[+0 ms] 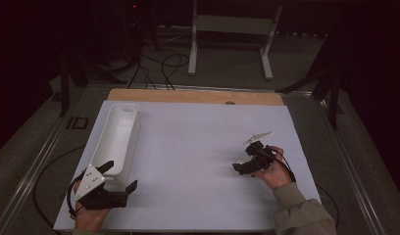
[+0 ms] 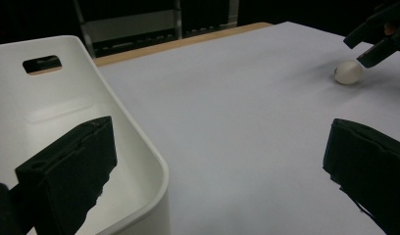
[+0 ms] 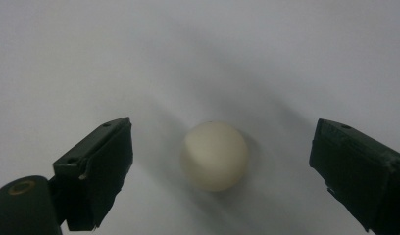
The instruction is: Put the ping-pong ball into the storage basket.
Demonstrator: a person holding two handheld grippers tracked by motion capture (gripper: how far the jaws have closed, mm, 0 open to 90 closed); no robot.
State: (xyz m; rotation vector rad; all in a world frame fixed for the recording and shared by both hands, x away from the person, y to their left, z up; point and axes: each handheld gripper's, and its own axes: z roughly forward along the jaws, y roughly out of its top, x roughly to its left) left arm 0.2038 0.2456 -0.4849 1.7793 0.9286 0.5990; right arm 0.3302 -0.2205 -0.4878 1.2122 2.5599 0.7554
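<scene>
A small off-white ball (image 3: 215, 155) lies on the white table top (image 1: 198, 147). My right gripper (image 3: 222, 147) points down at it, open, with one jaw on each side of the ball and neither touching it. In the high view the right gripper (image 1: 246, 159) is at the right of the table, held in a hand. From the left gripper view the ball (image 2: 348, 72) lies just under the right gripper (image 2: 374, 41). My left gripper (image 1: 122, 175) is open and empty at the near left, one jaw over the near end of the long white bin (image 1: 114, 137).
The bin (image 2: 139, 147) runs along the left side of the table and looks empty, with a handle slot in its far wall. A wooden strip (image 1: 195, 95) edges the far side. Beyond it are a white stand (image 1: 227, 29) and cables on the floor.
</scene>
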